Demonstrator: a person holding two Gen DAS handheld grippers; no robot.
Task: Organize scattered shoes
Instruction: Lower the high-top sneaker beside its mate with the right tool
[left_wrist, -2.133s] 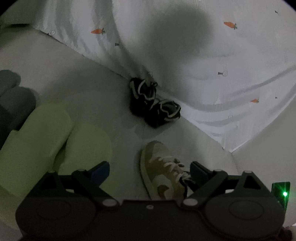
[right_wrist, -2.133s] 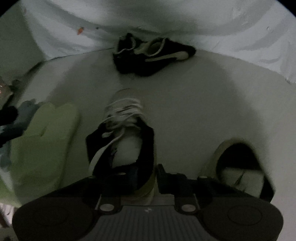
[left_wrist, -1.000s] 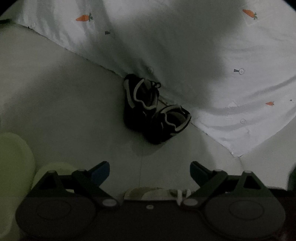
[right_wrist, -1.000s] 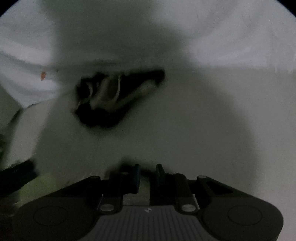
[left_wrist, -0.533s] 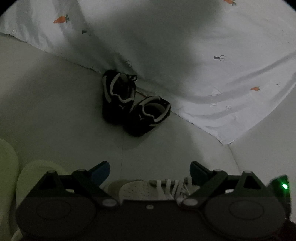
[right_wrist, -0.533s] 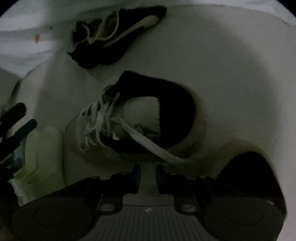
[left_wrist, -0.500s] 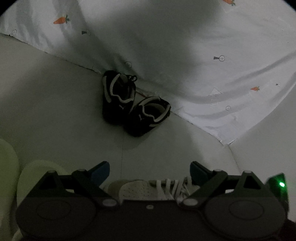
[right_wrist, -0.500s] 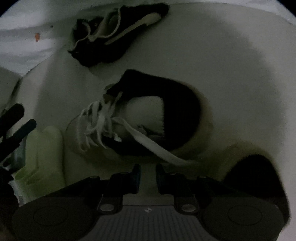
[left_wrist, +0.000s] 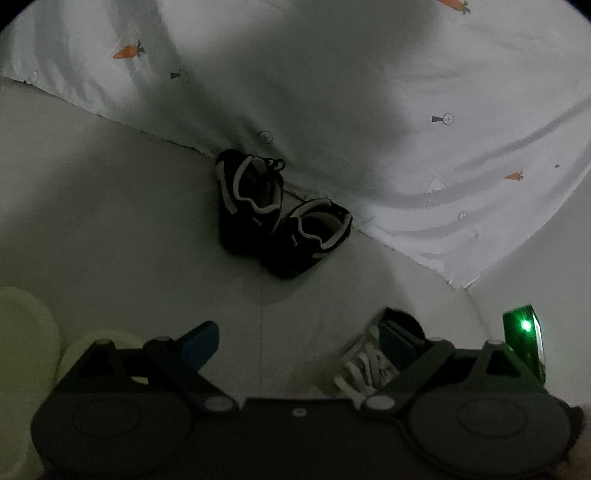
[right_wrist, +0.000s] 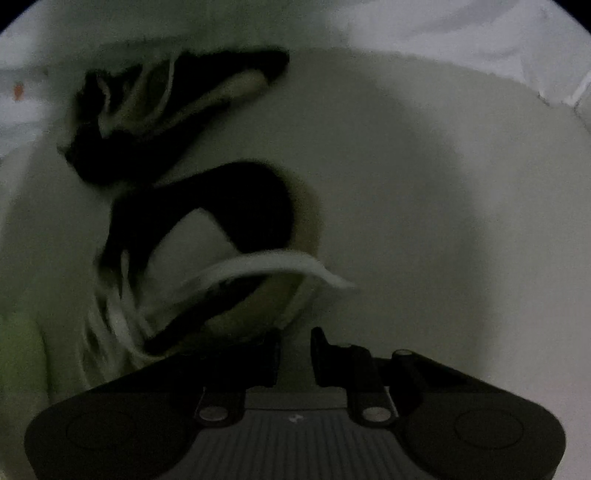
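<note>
- Floor (left_wrist: 110, 206) pale and bare, dim light; white sheet (left_wrist: 369, 92) with small carrot prints hangs down to it ahead of my left gripper (left_wrist: 297, 341).
- Left gripper low over the floor, pointing at the sheet edge; its fingers are spread wide with nothing between them.
- Pair of black shoes (left_wrist: 273, 214) with white trim straight ahead of the left gripper, side by side and touching, right at the sheet edge.
- Laced sneaker (left_wrist: 369, 363) just behind the left gripper's right finger, white laces showing, partly hidden by the finger.
- Pale green slippers (left_wrist: 33, 332) at the left gripper's left, near the frame edge.
- Green LED (left_wrist: 524, 325) lit at far right of the left view.
- Right gripper (right_wrist: 294, 349) low to the floor as well; fingers nearly together with a narrow gap, nothing visibly pinched. Can't tell if it holds anything.
- Right view is motion-blurred: tan sneaker with dark lining (right_wrist: 207, 258) lies just ahead-left of the right gripper's tips, opening toward the camera, a white lace (right_wrist: 266, 262) trailing across it.
- Black pair (right_wrist: 162, 107) sits further ahead-left of the right gripper, next to the sheet.
</note>
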